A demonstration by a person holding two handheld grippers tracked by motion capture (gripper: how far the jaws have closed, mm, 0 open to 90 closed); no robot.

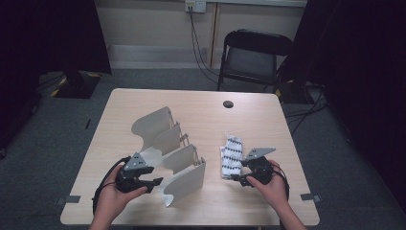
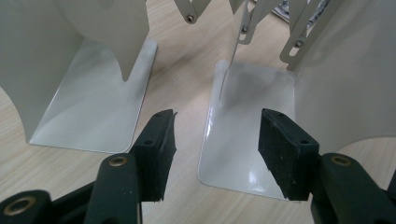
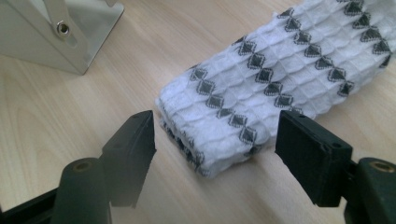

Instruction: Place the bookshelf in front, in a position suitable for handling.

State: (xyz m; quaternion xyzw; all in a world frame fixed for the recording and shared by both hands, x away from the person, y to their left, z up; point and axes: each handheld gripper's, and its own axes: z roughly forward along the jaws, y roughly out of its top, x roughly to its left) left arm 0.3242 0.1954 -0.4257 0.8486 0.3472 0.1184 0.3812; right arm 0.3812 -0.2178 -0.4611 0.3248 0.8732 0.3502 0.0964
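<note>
So right now I've got both tools low at the near edge of the tabletop (image 1: 206, 103), one on each job. My right gripper (image 3: 215, 140) is lined up on the folded cloth (image 3: 275, 88), a white quilted thing with rows of dark diamonds, lying flat on the right half of the tabletop, apart from the rack. In the right gripper view its near end sits between my two fingers (image 3: 133, 144) but neither pad is touching it, so that side is released, nothing held. My left gripper (image 2: 215, 149) is parked in front of the white metal rack (image 1: 167, 153), that accordion-style divider with curved upright plates and scissor links. In the left gripper view its fingers (image 2: 159, 144) stand apart over the flat foot of one plate (image 2: 243, 135), not pinching it, with bare wood under the left one. So also released, empty. My read is that I'm at the reach-and-grasp stage: cloth not picked up yet, rack untouched, and I'd guess the cloth ends up in one of the rack's slots. Next move as I see it: nudge the right gripper forward and down so the pads straddle the cloth's folded end, then squeeze all the layers together, since a shallow bite could peel off just the top layer and let it unfold. The left probably wants to steady a plate so the rack doesn't slide or fold.
</note>
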